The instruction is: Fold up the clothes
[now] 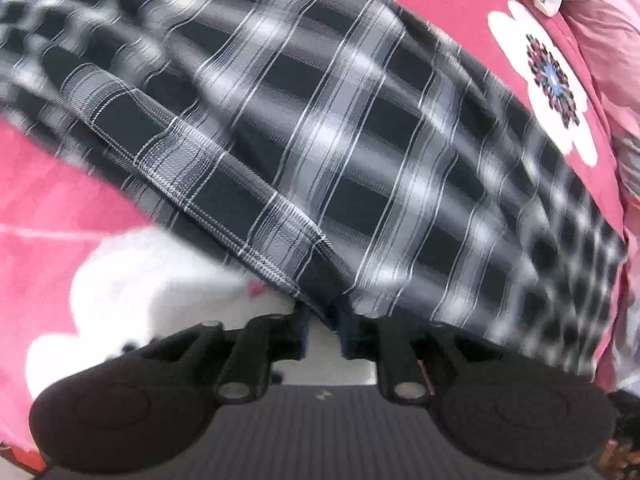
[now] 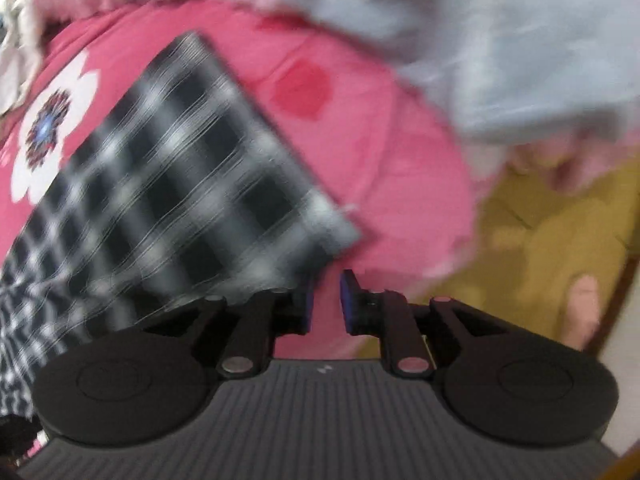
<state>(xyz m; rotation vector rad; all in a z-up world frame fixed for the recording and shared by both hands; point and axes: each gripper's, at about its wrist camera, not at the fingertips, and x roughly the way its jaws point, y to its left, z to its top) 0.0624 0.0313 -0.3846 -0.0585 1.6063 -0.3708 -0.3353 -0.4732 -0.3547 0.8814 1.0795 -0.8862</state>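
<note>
Right tool (image 2: 325,300) parted — plaid garment (image 2: 180,176) lying diagonally, lower-left to upper-right

Left gripper (image 1: 324,322) angled steeply downward, jaws slightly parted, right gripper (image 2: 326,300) likewise, jaws apparently empty

Home bedroom, pink floral bedsheet (image 1: 460,12), rumpled bedding (image 2: 500,40)

One plaid garment (image 1: 320,128) lies on one pink bedsheet (image 1: 60,184). Two white flower prints (image 1: 548,80) show on that sheet. One pale blue cloth (image 2: 500,48) sits beyond it.
</note>
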